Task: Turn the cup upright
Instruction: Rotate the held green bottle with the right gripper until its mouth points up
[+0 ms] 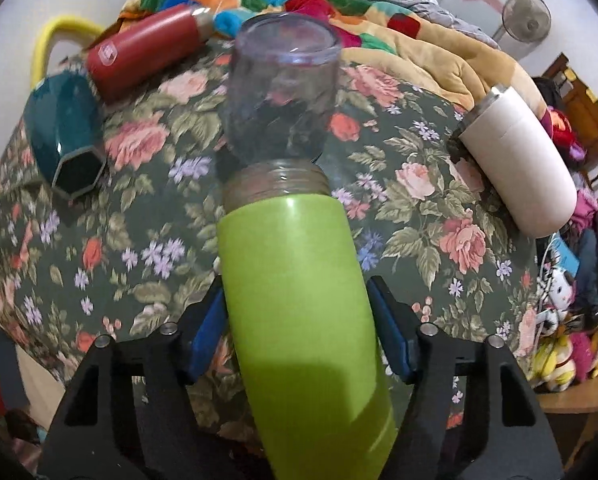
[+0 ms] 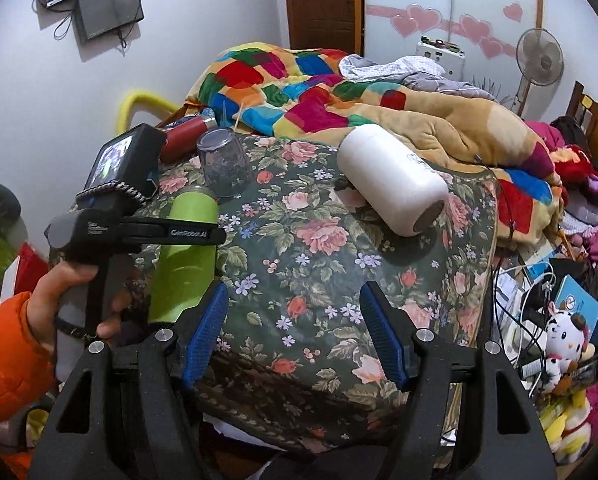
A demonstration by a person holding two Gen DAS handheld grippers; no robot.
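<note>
A lime green bottle-shaped cup (image 1: pixel 299 312) with a grey threaded neck lies between the blue pads of my left gripper (image 1: pixel 295 328), which is shut on it; it also shows in the right wrist view (image 2: pixel 183 256), tilted above the floral bedspread (image 2: pixel 319 248). A clear purple-tinted cup (image 1: pixel 283 92) stands upside down just past the green cup's neck; the right wrist view shows it too (image 2: pixel 223 168). My right gripper (image 2: pixel 293 328) is open and empty above the bedspread, to the right of the left gripper (image 2: pixel 139 232).
A white tumbler (image 1: pixel 527 160) lies on its side at the right, also in the right wrist view (image 2: pixel 395 180). A red flask (image 1: pixel 147 52) and a teal hexagonal cup (image 1: pixel 67 136) lie at the left. A colourful quilt (image 2: pixel 299 92) is heaped behind. Clutter and toys (image 2: pixel 563 344) sit beside the bed.
</note>
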